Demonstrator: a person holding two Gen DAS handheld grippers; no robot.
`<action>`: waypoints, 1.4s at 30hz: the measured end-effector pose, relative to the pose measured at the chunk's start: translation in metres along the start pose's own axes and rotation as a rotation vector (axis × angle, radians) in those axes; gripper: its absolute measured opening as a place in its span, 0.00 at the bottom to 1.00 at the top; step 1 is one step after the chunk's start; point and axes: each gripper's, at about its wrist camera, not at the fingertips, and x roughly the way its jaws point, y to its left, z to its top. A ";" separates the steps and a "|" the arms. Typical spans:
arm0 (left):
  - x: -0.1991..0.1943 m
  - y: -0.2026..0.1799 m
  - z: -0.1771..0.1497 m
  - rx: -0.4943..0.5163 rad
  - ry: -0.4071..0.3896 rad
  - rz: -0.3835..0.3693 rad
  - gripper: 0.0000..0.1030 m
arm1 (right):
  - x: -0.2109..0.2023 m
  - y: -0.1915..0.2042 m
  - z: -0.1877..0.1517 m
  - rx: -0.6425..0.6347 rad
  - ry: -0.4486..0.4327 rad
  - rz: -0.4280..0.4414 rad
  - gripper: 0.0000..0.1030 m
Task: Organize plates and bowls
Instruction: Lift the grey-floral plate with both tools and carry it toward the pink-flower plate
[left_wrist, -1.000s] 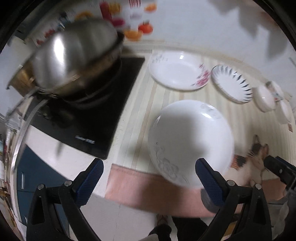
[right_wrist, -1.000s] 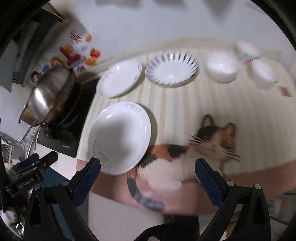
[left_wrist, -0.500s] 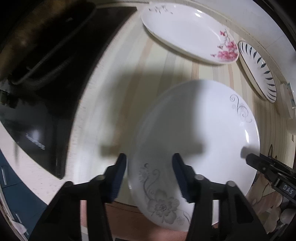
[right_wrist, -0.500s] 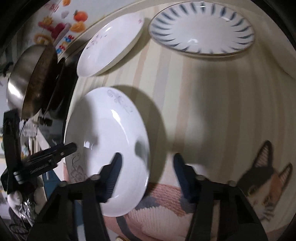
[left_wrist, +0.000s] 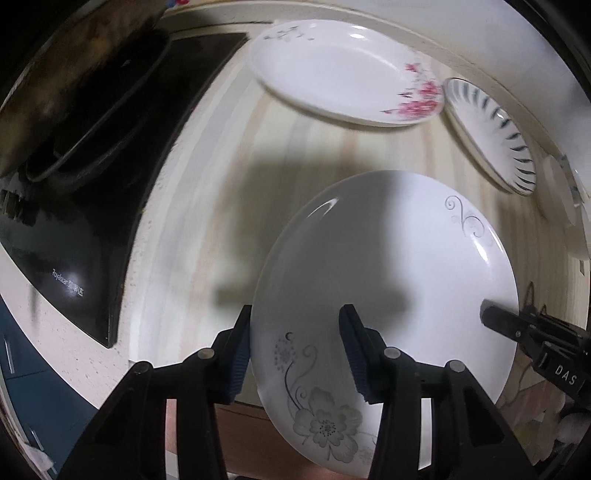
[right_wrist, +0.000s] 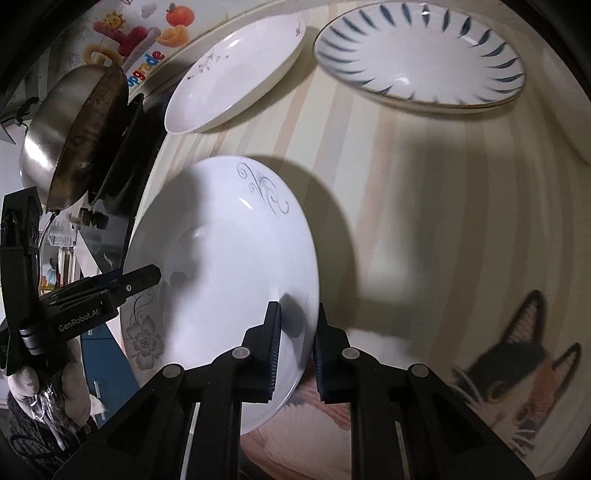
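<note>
A white plate with a grey flower print (left_wrist: 388, 277) (right_wrist: 221, 258) lies on the striped mat. My left gripper (left_wrist: 295, 354) points straight down over its left rim, one pad outside the edge and one on the inner slope, gripping it. The same gripper's finger (right_wrist: 147, 273) shows in the right wrist view. My right gripper (right_wrist: 297, 347) straddles the opposite rim, its jaws closing with the rim between the pads; its tip (left_wrist: 495, 321) shows in the left wrist view. Behind lie a pink-blossom plate (left_wrist: 340, 70) (right_wrist: 236, 74) and a blue-streaked plate (left_wrist: 491, 136) (right_wrist: 421, 59).
A black induction hob (left_wrist: 92, 221) sits left of the mat, with a tilted steel pan (right_wrist: 74, 129) over it. A small white bowl (left_wrist: 561, 192) stands at the far right. A cat picture (right_wrist: 509, 369) covers the mat's near right corner.
Both grippers have come down onto the flower plate, and their jaws have narrowed from wide open to straddle opposite rims. The right jaws narrowed further in the last half second.
</note>
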 end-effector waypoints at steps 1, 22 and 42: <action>-0.004 -0.005 -0.001 0.009 -0.004 -0.003 0.42 | -0.005 -0.003 -0.002 0.002 -0.006 0.000 0.17; 0.007 -0.125 -0.001 0.204 0.005 -0.041 0.42 | -0.089 -0.114 -0.049 0.134 -0.110 -0.048 0.17; 0.027 -0.158 -0.012 0.262 0.027 0.035 0.42 | -0.074 -0.125 -0.060 0.195 -0.105 -0.071 0.17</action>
